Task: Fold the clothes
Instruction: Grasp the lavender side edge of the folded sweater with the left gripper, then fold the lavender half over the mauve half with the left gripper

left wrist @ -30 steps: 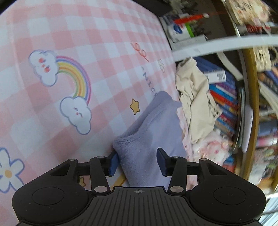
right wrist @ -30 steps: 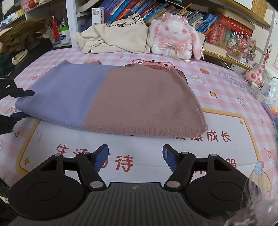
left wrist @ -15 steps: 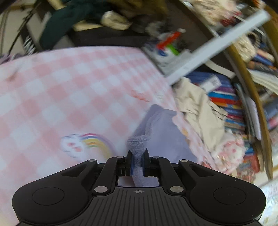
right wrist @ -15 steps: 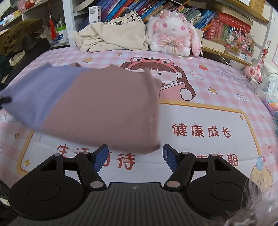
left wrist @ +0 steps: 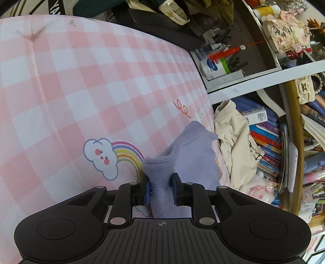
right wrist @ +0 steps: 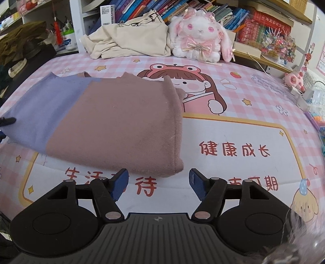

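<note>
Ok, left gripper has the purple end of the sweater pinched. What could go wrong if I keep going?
The left gripper pinches only a bunched fold of the purple-and-brown sweater's purple end; it may slip. The right gripper is open and apart from the brown hem, so the fold could skew. The garment might drag towards the plush bunny.

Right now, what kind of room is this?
Probably a child's bedroom or study at home: a pink checked cartoon mat, packed bookshelves behind it, and a plush rabbit beside a heap of cream clothing.
</note>
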Demonstrator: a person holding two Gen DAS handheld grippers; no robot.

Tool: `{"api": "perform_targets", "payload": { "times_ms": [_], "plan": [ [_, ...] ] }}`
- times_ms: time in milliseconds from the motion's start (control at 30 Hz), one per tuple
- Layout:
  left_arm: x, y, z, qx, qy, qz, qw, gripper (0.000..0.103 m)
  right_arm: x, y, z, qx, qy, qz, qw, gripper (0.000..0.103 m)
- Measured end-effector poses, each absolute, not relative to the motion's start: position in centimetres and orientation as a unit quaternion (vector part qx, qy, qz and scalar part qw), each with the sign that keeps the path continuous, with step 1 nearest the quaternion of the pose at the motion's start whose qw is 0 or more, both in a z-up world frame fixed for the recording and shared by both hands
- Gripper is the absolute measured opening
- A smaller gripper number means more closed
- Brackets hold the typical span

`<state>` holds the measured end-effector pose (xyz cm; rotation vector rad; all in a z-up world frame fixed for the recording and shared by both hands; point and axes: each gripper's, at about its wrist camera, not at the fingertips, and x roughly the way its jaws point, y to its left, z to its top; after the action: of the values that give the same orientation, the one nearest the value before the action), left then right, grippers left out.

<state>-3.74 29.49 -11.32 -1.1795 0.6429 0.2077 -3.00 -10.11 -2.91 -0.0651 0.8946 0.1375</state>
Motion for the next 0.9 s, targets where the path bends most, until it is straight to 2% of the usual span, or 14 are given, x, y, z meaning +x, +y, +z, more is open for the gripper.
{"api": "perform_targets", "payload": {
  "times_ms": [200,467,667,900],
  "plan": [
    [-3.8,29.1,-11.0,-0.534,0.299,0.105,0.784,0.012,-2.5,-11.0,-1.6,0.008,0.390,0.075,0.918,0.060],
    [-4.4,28.2,-10.4,-0.517,0.287,0.122,0.797,0.011,-1.0,-11.4,-2.6,-0.003,0.412,0.123,0.903,0.059],
    [-4.3,26.4,-7.7,-0.478,0.266,0.136,0.826,0.008,0.5,-12.9,-3.4,0.008,0.426,0.174,0.888,0.043],
    [-3.2,20.8,-0.6,-0.374,0.223,0.083,0.897,0.008,3.2,-14.6,-4.9,0.049,0.456,0.228,0.859,0.030]
  ]
}}
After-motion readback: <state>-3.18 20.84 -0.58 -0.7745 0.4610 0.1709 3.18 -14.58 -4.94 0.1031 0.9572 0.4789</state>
